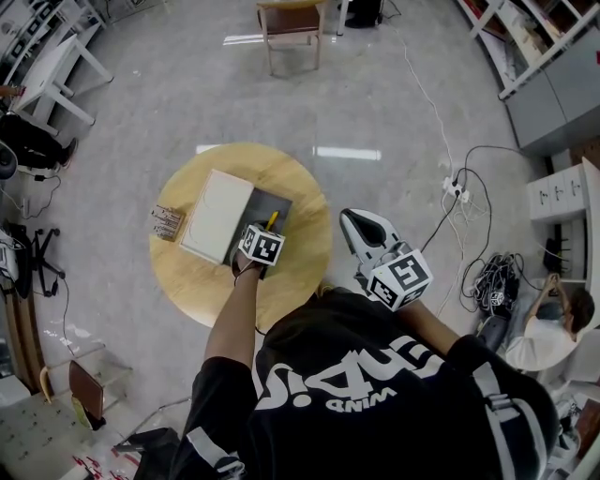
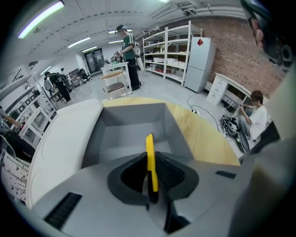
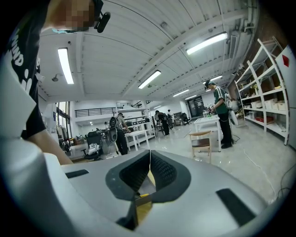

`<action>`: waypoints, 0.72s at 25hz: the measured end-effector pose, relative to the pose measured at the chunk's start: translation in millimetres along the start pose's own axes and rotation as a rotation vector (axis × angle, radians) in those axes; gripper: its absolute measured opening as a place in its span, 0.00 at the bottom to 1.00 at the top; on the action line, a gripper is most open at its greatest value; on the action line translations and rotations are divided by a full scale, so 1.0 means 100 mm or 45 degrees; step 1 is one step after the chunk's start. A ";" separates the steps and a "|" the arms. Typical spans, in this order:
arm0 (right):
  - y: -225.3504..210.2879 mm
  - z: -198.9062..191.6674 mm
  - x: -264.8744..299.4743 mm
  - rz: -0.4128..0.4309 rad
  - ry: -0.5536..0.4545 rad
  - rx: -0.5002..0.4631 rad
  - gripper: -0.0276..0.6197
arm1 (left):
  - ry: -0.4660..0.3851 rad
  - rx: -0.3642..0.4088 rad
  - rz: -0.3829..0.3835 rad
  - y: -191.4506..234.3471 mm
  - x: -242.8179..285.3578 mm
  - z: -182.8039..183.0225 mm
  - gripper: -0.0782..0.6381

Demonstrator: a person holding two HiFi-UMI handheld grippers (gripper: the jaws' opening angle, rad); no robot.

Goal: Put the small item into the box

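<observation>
The left gripper (image 2: 149,163) is clamped low on a thin yellow item (image 2: 150,144), seemingly light and stiff, over the box (image 2: 134,115); the right gripper (image 3: 150,162) is closed, empty.

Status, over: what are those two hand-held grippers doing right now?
Left hand-held gripper shut on thin yellow item, at the open grey box. Right hand-held gripper shut, empty, beside the round table. Nothing seen blocking the box.

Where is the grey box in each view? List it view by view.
Head view: grey box on the round table, just ahead of the left gripper.
Left gripper view: centre, open, beyond the held yellow item.
Right gripper view: not in it.
Shared landmark: the wooden chair.
</observation>
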State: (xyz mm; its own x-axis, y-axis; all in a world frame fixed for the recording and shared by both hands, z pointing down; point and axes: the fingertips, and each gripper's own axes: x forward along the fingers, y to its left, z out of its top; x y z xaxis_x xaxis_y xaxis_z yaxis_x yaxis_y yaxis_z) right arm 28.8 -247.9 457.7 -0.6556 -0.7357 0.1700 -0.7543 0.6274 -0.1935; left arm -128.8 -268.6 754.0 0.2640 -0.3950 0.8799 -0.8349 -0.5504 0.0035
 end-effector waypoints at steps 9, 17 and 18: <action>-0.01 -0.02 -0.01 0.001 0.005 0.003 0.05 | -0.010 -0.038 -0.035 -0.04 0.01 -0.02 0.23; 0.01 -0.03 0.02 0.026 0.004 0.002 0.05 | -0.115 -0.027 0.021 0.05 -0.16 0.20 0.23; 0.01 -0.03 0.03 0.029 0.004 0.002 0.05 | -0.136 -0.031 0.030 0.06 -0.19 0.25 0.22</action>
State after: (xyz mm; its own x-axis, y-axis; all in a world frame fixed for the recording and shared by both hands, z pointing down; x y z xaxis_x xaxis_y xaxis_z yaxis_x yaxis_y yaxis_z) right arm 26.3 -248.6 460.7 -0.6726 -0.7206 0.1683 -0.7392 0.6435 -0.1985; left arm -127.5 -282.5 725.2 0.2930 -0.4841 0.8245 -0.8525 -0.5227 -0.0040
